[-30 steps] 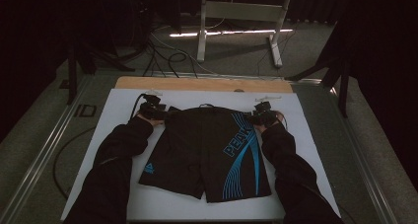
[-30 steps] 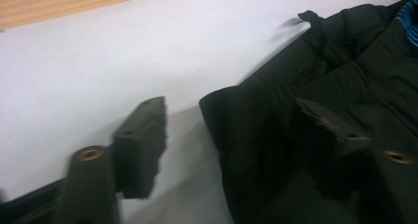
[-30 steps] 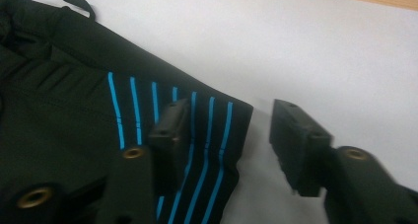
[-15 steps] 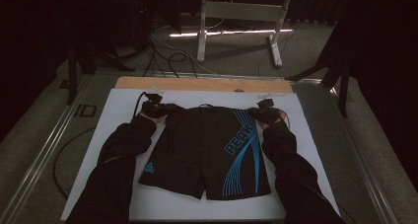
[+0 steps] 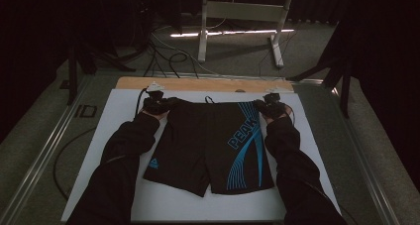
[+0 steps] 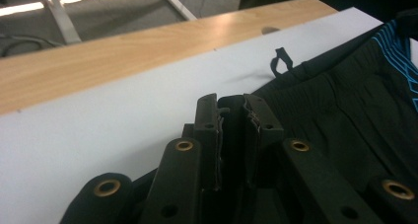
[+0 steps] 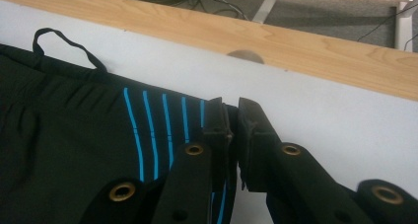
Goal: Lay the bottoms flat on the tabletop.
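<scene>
Pinching the waistband corners, we see the left gripper (image 5: 157, 104) at ten o'clock and the right gripper (image 5: 270, 107) at two o'clock, both clamped on the black shorts (image 5: 210, 145), which lie flat on the white board (image 5: 307, 136), legs toward six.

Both arms outstretched, left tool (image 5: 157, 104) and right tool (image 5: 269, 107) clamped

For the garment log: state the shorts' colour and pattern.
Black shorts with bright blue curved stripes; clearest in the high view.
</scene>
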Motion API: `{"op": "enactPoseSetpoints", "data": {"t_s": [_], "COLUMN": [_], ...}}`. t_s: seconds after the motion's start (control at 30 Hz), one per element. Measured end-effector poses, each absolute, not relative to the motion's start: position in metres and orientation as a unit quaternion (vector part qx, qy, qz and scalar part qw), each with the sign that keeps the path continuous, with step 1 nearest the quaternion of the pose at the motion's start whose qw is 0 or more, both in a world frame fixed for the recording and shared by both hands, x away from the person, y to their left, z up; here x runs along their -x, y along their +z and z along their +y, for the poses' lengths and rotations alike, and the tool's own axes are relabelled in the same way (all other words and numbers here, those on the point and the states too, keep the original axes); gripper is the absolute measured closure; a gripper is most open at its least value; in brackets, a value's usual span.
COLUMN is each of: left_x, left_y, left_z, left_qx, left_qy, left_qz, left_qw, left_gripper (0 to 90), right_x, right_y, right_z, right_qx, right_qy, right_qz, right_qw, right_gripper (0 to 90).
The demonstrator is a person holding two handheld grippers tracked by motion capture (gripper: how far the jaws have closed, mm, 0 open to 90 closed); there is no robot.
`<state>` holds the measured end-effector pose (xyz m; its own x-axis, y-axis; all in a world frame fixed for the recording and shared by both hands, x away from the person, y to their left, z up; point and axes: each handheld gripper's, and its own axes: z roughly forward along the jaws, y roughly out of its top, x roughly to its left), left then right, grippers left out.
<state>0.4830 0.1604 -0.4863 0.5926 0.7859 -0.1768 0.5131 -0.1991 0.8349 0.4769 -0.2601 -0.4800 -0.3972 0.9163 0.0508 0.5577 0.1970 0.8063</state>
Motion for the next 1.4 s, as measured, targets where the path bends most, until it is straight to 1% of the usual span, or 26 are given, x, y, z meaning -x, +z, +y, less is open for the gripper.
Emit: {"op": "enactPoseSetpoints", "data": {"t_s": [0.23,0.53,0.73,0.87,1.13,1.17,1.2,1.27,1.33,1.4], "left_x": [-0.492,-0.496,-0.498,-0.501,-0.503,-0.503,-0.502,-0.501,-0.501,-0.5], "left_y": [-0.493,-0.505,-0.508,-0.513,-0.512,-0.512,-0.512,-0.51,-0.508,-0.506], "left_z": [0.156,0.154,0.154,0.152,0.15,0.15,0.15,0.149,0.146,0.144], "left_qx": [-0.755,-0.747,-0.745,-0.748,-0.752,-0.752,-0.752,-0.756,-0.758,-0.762], "left_qy": [0.159,0.161,0.165,0.163,0.159,0.157,0.154,0.151,0.145,0.132], "left_qz": [0.441,0.457,0.463,0.473,0.471,0.472,0.471,0.469,0.471,0.47], "left_qw": [0.458,0.456,0.451,0.436,0.433,0.433,0.435,0.432,0.427,0.425], "left_gripper": [78.9,78.9,78.9,78.8,78.3,76.5,72.6,58.1,43.4,33.6], "right_x": [-0.49,-0.505,-0.514,-0.519,-0.521,-0.521,-0.521,-0.52,-0.519,-0.518], "right_y": [-0.482,-0.494,-0.496,-0.5,-0.504,-0.503,-0.503,-0.503,-0.502,-0.503], "right_z": [-0.257,-0.248,-0.245,-0.242,-0.242,-0.243,-0.242,-0.244,-0.244,-0.245], "right_qx": [-0.513,-0.524,-0.526,-0.532,-0.541,-0.542,-0.544,-0.544,-0.546,-0.545], "right_qy": [0.385,0.357,0.347,0.338,0.337,0.337,0.334,0.339,0.341,0.343], "right_qz": [0.73,0.734,0.735,0.736,0.732,0.731,0.73,0.728,0.727,0.73], "right_qw": [0.236,0.244,0.25,0.248,0.242,0.241,0.244,0.243,0.238,0.23], "right_gripper": [83.3,83.2,83.1,82.9,80.9,78.1,73.4,60.4,53.0,47.1]}}
